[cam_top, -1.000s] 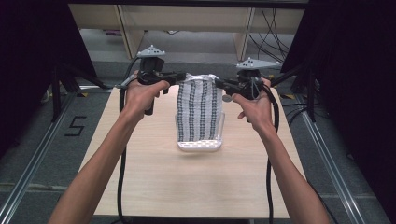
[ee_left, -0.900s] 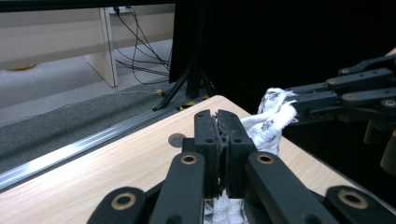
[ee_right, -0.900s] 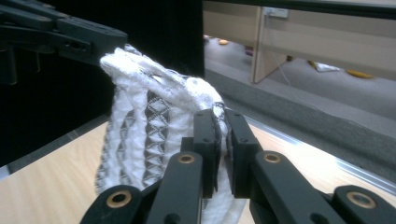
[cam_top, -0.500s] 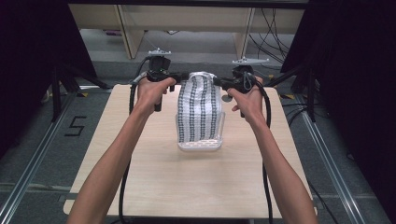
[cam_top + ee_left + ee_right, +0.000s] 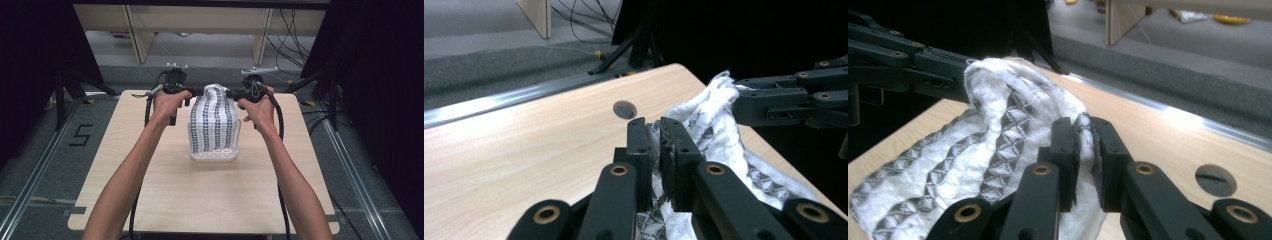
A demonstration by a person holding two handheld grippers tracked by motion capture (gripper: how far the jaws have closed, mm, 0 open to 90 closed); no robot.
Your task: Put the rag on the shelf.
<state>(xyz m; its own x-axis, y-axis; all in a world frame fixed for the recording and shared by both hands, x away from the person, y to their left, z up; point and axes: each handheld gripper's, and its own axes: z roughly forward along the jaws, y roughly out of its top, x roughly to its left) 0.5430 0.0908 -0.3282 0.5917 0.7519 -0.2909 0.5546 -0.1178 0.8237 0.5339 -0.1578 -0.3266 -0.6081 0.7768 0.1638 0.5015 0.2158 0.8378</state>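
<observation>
**Cloth lowered to the far edge, both grips beginning to ease**

Wooden table (image 5: 150,190), pale and bare around the work, stands over grey floor with rails at each side.

1. Left gripper (image 5: 653,125): my jaws stand nearly together with a fold of the patterned cloth (image 5: 214,120) between them. They have just been opening slightly; the fabric is still caught between the pads in the left gripper view.
2. Right gripper (image 5: 1082,125): same condition. The jaws pinch the opposite corner of the cloth and have just been opening by a small amount, with fabric still between them.
3. Change since 1 second ago: both of my hands have carried the held edge away from me and down. The cloth hung stretched and taller then; now its top edge sits low near the table's far side, and the fabric bunches between the 2 grippers.
4. Cloth position: centred on the table, its near end lying on a clear tray (image 5: 214,155).
5. Judgement: the lowering and the easing jaws suggest the release stage of laying or folding. Next, open fully and withdraw without dragging the fabric.
</observation>
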